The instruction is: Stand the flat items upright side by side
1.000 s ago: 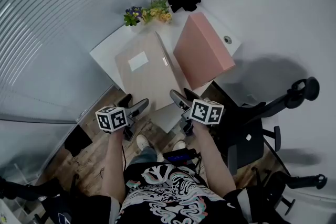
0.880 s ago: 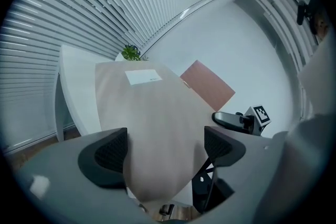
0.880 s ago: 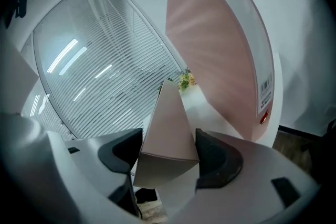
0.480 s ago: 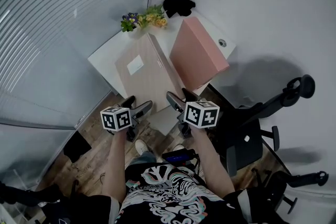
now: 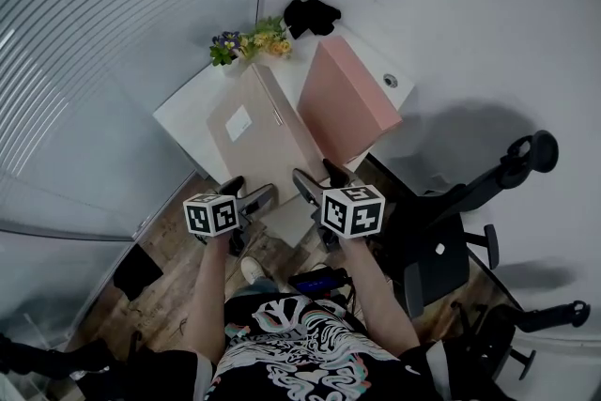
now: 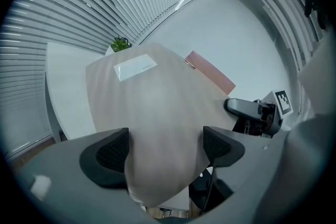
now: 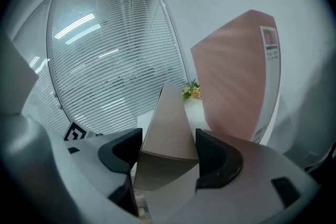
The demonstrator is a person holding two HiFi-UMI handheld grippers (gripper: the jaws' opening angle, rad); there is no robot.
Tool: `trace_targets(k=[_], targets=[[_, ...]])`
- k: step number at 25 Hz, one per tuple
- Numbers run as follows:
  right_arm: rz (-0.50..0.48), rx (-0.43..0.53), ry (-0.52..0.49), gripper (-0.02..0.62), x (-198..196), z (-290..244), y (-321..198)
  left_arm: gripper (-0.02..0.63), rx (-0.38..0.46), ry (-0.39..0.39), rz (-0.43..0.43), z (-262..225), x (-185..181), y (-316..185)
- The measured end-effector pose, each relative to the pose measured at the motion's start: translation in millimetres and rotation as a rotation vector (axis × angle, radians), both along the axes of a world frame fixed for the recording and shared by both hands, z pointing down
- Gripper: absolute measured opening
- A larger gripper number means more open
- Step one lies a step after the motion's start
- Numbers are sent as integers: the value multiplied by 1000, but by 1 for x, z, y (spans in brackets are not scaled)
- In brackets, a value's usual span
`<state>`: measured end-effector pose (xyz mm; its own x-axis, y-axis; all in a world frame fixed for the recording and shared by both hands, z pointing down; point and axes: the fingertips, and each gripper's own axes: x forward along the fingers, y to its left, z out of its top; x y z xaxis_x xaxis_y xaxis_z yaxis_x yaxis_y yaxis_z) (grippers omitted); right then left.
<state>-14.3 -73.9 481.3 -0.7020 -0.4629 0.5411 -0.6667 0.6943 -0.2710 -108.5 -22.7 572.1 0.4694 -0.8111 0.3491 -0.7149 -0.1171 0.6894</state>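
Note:
A flat beige box [image 5: 258, 141] with a white label stands tilted on edge on the white table [image 5: 183, 113]. Its near end is held between both grippers. My left gripper [image 5: 249, 192] is shut on its near left corner. In the left gripper view the broad labelled face [image 6: 157, 107] runs away between the pads. My right gripper [image 5: 317, 178] is shut across the box's thickness. In the right gripper view its corner [image 7: 168, 128] sits wedged between the two pads. A pink box [image 5: 347, 103] stands upright just right of the beige one, also visible as the pink box [image 7: 236, 86] ahead of my right gripper.
A flower bunch [image 5: 249, 42] and a black object [image 5: 310, 14] sit at the table's far corner. A slatted glass wall runs along the left. Black office chairs [image 5: 451, 230] stand to the right of the table, close to my right arm.
Both grippers keep their hold on the beige box's near end. The table and boxes have shifted slightly up and left in the head view. No grip has changed.

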Motion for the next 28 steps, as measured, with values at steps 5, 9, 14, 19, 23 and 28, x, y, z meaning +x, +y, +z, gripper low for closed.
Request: trace_targets(k=[5,9,14,19,23,28], targets=[[-31,56,51,318,-5,-7,1,437,2,8,8,-1,3,-4],[-42,92,87,318,-6,-12,2,437,5,15,16,-2,6,-7],[-42,129,117,318,-6,-17,3,436,4,26,25,-2,8,-10],[-57,167,144,314,-10,-23,6,436,0,33,32,-1,10,-12],[-72,199,150,302,-15,-30,10,423,1,38,39,0,12,-15],[-93,249,194,298,-20,-35,18,411,-5,38,51,1,15,-16]])
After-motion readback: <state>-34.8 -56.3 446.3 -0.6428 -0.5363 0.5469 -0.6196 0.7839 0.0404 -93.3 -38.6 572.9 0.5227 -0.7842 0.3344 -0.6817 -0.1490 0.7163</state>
